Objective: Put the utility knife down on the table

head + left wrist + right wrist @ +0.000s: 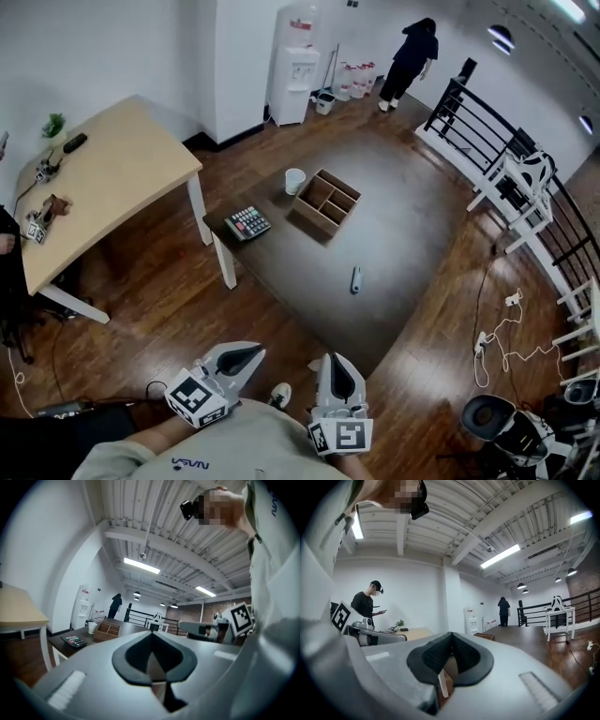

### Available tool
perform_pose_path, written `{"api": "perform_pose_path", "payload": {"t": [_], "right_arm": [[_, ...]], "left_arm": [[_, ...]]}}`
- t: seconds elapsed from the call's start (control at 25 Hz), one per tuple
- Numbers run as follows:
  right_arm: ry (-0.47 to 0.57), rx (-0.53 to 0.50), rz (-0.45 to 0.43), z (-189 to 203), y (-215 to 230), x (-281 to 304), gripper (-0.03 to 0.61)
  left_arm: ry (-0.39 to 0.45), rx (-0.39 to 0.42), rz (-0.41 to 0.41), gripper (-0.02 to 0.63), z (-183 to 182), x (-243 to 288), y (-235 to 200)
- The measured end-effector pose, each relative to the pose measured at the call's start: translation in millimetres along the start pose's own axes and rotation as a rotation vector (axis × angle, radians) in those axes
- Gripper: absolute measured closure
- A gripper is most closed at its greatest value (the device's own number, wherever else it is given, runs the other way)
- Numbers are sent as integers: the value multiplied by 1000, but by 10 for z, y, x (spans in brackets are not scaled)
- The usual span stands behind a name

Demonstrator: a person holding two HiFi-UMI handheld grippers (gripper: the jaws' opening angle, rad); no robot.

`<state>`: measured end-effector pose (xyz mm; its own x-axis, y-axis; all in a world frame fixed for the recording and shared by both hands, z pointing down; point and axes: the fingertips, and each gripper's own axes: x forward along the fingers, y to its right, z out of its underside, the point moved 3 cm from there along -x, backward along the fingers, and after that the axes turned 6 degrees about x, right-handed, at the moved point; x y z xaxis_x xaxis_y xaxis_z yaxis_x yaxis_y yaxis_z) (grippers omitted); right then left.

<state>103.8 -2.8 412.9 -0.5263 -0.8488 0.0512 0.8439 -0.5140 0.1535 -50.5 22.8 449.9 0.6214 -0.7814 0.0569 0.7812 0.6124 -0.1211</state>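
Observation:
The utility knife (355,279), a slim grey-blue tool, lies flat on the dark brown table (412,234), near its front part. Both grippers hang low beside the person's body, well short of the table and apart from the knife. My left gripper (255,351) has its jaws together with nothing between them, as the left gripper view (151,633) also shows. My right gripper (335,359) is shut and empty too, its jaws meeting in the right gripper view (451,634). Neither gripper view shows the knife.
On the dark table stand a calculator (247,223), a wooden compartment box (326,202) and a white cup (294,180). A light wooden table (122,178) stands at the left. A water dispenser (295,66), a person (409,61) and a black railing (487,131) are farther off.

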Motion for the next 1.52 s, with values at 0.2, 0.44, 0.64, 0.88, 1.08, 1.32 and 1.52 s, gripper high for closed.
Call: {"api": "perform_pose_path", "payload": {"t": [0.2, 0.44, 0.64, 0.88, 1.08, 1.32, 1.52], "right_arm": [[-38, -7, -7, 229, -709, -154, 577], [-95, -4, 83, 318, -1223, -628, 577], [-66, -25, 126, 239, -1411, -816, 578], [-28, -15, 157, 251, -1479, -993, 580], [-42, -23, 167, 262, -1415, -1246, 580], [-61, -24, 184, 317, -1249, -1500, 580], [-56, 5, 186, 265, -1182, -1618, 580]], "left_arm": [[-25, -46, -10, 615, 167, -713, -159], [-3, -84, 40, 615, 154, -1336, -12], [5, -113, 124, 615, 154, -1243, 64], [37, -47, 238, 615, -53, -872, 217], [8, -26, 183, 615, 107, -1316, 466], [7, -36, 206, 615, 174, -1309, 744], [-13, -37, 228, 615, 232, -1235, 965]]}}
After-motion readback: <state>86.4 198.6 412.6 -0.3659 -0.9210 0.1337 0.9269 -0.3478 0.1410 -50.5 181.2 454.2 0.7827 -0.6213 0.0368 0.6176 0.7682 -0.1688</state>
